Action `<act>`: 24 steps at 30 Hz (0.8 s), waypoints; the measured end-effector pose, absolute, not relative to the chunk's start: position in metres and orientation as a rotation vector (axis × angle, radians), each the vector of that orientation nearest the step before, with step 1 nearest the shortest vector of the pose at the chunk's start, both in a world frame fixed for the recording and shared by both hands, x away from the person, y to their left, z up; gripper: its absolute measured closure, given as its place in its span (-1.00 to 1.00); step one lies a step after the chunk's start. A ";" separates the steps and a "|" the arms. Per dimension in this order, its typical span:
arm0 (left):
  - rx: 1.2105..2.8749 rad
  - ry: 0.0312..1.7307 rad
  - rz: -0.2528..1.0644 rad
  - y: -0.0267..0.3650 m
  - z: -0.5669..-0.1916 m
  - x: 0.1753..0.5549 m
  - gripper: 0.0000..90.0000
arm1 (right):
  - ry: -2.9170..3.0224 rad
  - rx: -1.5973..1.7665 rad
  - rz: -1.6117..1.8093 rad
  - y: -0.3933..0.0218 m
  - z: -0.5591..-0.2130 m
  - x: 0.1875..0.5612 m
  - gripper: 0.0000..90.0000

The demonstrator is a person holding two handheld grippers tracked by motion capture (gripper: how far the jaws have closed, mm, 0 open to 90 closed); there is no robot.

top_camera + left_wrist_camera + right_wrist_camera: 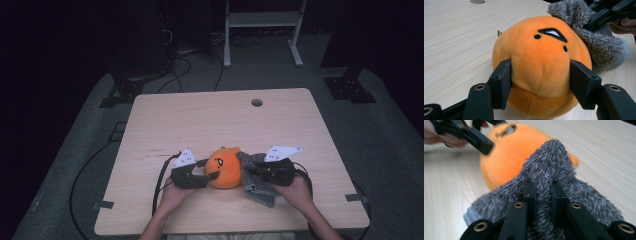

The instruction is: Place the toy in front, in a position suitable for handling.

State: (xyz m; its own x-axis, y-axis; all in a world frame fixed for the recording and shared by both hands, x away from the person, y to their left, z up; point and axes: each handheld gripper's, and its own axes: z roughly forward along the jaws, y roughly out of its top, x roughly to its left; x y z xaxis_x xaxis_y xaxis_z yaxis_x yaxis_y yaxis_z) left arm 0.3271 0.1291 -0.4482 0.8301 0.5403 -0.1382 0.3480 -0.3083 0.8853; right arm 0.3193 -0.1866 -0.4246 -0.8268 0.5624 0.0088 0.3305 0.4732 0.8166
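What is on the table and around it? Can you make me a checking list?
Surface: pale wooden table with a round hole near the far edge.
Job's things: round orange plush toy with a stitched face; fuzzy grey sock lying against it.
Clutter: nothing seen.
Grippers: left gripper, jaws pressed on both sides of the plush toy; right gripper, jaws pinching a fold of the sock.
Cables: black cable trailing from the left gripper; more black cables on the floor.
Surroundings: grey carpet, white metal frame, dark room.
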 end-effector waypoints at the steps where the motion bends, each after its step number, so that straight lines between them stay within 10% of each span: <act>1: 1.925 0.664 0.220 0.129 -0.449 0.327 -0.13 | 2.465 0.778 1.269 -0.190 -0.427 0.320 0.72; 18: 1.932 0.666 0.241 0.129 -0.450 0.327 -0.09 | 2.458 0.756 1.318 -0.183 -0.425 0.314 0.73; 24: 1.934 0.711 0.162 0.132 -0.450 0.330 -0.74 | 2.460 0.813 1.284 -0.187 -0.432 0.320 0.73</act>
State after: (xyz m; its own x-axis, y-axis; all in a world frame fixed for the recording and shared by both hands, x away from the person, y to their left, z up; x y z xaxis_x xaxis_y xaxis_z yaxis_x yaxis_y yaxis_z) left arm 0.3305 0.1317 -0.4505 0.8161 0.5444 -0.1940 0.4063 -0.3017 0.8625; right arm 0.3195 -0.1870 -0.4317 -0.8133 0.5807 0.0359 0.3614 0.4559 0.8134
